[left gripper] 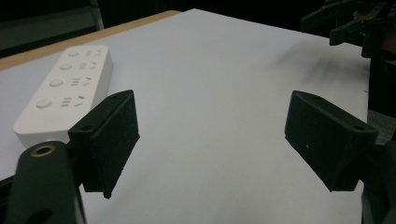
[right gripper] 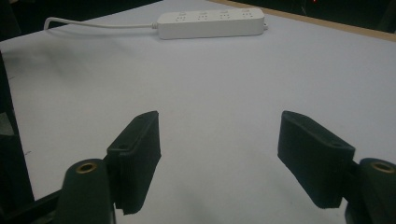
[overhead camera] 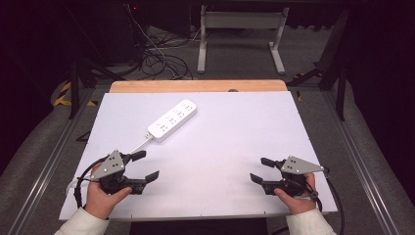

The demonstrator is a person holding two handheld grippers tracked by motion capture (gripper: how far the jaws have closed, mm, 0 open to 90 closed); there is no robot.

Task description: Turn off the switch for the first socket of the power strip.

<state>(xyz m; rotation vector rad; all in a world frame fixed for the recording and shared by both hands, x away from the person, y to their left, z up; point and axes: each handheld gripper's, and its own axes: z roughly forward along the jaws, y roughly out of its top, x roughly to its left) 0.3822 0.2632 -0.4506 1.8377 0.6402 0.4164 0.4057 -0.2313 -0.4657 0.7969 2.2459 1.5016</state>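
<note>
Power strip's (overhead camera: pixel 172 120) white cable (overhead camera: pixel 138 145) partly hidden behind the left gripper (overhead camera: pixel 146 165)

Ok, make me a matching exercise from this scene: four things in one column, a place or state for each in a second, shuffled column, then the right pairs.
Things:
1. power strip
2. left gripper
3. right gripper
4. wooden edge

Places or states:
A. near right of the white table top, open, holding nothing
B. far side of the table, beyond the white table top
C. left of centre toward the far side, lying slantwise, its cord running toward the near left
D. near left, open, holding nothing, closest to the cord

Pairs: 1-C, 2-D, 3-A, 4-B
</note>
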